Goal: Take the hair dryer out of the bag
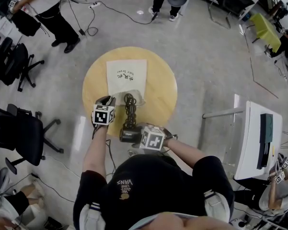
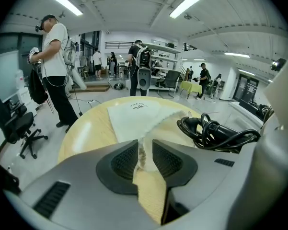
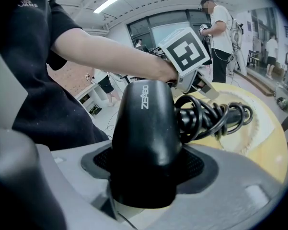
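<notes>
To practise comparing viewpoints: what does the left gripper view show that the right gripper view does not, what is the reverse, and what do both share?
Only the left gripper view: the bag's printed face lying flat, and its edge standing between the left gripper's slightly parted jaws. Only the right gripper view: the dryer's body clamped in the right gripper, plus the person's arm. Both: the coiled cord and the table.

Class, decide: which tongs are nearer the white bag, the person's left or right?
Left. The left tongs straddle an edge of the bag, tips open; the right tongs, clamped on the hair dryer, sit back from it toward the person.
</notes>
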Motion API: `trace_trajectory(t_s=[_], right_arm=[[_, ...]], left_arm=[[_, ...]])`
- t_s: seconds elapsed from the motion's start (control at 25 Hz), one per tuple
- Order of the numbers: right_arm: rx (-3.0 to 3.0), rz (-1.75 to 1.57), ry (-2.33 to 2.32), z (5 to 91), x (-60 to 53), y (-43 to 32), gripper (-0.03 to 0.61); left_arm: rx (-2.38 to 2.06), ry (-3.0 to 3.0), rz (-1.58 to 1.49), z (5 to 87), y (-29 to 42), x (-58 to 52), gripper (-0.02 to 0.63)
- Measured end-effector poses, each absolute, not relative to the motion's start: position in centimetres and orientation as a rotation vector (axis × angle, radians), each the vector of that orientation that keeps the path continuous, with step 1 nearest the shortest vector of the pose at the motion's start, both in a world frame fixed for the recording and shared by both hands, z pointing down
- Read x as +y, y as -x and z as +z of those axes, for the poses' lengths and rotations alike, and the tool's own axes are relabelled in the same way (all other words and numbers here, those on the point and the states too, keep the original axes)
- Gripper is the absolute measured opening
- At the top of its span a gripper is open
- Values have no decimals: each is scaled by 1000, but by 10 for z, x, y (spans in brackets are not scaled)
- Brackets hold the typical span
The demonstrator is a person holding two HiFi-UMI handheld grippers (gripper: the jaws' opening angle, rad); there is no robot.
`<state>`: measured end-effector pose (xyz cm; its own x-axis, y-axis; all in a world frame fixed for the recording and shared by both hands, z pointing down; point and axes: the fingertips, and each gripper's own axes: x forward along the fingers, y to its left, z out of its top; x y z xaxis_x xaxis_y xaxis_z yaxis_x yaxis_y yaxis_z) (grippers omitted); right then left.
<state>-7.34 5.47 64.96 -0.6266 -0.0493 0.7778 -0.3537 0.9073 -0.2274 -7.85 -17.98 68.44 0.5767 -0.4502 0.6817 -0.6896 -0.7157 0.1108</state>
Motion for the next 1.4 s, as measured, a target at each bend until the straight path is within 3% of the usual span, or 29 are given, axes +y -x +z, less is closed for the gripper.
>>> trace_trajectory(t_s=[0.8,1.4], right_arm=[[-2390,525,-520,602,51,84,353],[-2505,502,-707,553,31,92,353]], left_arm=[[-970,-2579,722,623,99,-129,94],[-984,-2700,522,563,114,-90,25]])
